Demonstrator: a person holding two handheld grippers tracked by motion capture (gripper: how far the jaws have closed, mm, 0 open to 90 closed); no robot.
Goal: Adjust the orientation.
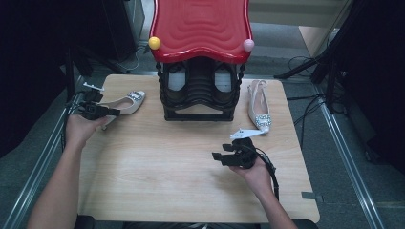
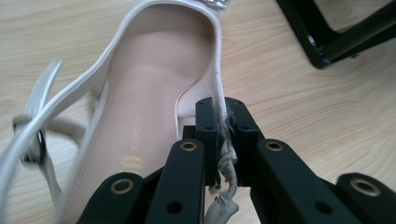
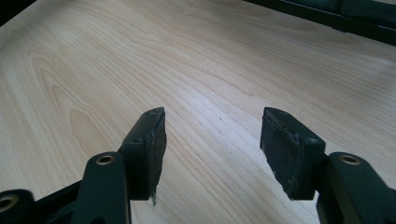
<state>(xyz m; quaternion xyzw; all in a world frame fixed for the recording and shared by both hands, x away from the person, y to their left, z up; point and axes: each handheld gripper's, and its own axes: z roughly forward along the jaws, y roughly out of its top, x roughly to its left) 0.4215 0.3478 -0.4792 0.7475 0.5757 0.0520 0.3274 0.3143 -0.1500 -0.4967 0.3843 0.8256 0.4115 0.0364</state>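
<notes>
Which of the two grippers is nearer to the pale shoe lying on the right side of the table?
The right gripper: it sits just below that shoe, open. The left gripper is across the table, shut on the other shoe.

Light wooden table (image 1: 181, 167) carrying shoes and a rack.
A black shoe rack (image 1: 200, 90) stands at its far edge; one pale slingback shoe (image 1: 125, 102) lies left, another (image 1: 259, 107) right.

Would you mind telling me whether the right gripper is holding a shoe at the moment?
No, the right gripper has its fingers spread apart with bare wooden table between them.
</notes>
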